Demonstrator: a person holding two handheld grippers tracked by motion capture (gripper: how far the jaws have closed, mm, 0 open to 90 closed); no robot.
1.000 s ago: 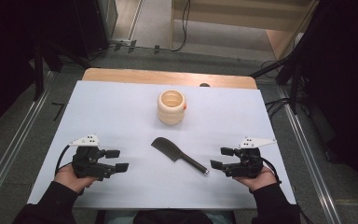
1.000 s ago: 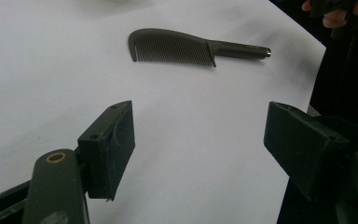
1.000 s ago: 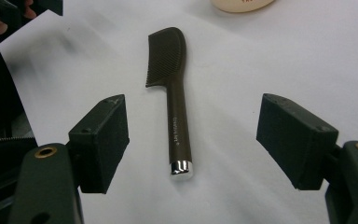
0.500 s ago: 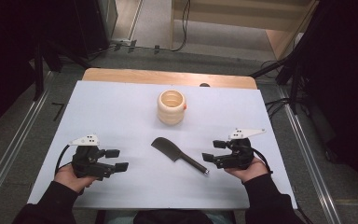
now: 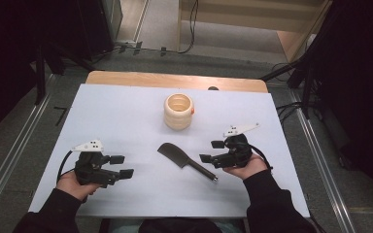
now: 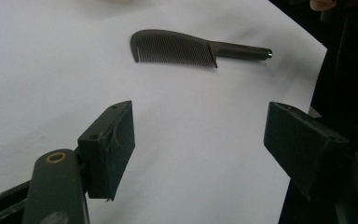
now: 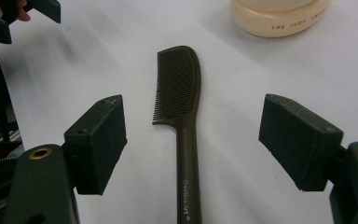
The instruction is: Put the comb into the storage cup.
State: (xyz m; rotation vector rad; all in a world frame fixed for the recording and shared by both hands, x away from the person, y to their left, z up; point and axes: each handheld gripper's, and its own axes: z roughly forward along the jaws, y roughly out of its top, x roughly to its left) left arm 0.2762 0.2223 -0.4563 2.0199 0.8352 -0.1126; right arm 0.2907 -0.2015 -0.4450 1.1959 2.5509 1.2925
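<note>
Lining up on the comb (image 5: 186, 160) handle at frame centre, right claw (image 5: 213, 151) gapes wide, empty; left claw (image 5: 120, 166) likewise open, idle; grasp not yet made

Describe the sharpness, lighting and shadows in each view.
High view: evenly lit white table, dark surroundings, comb small but clear. Left gripper view: comb fairly sharp, near fingers soft, dim right edge. Right gripper view: comb crisp with readable handle print, faint shadow beside the cream holder.
</note>
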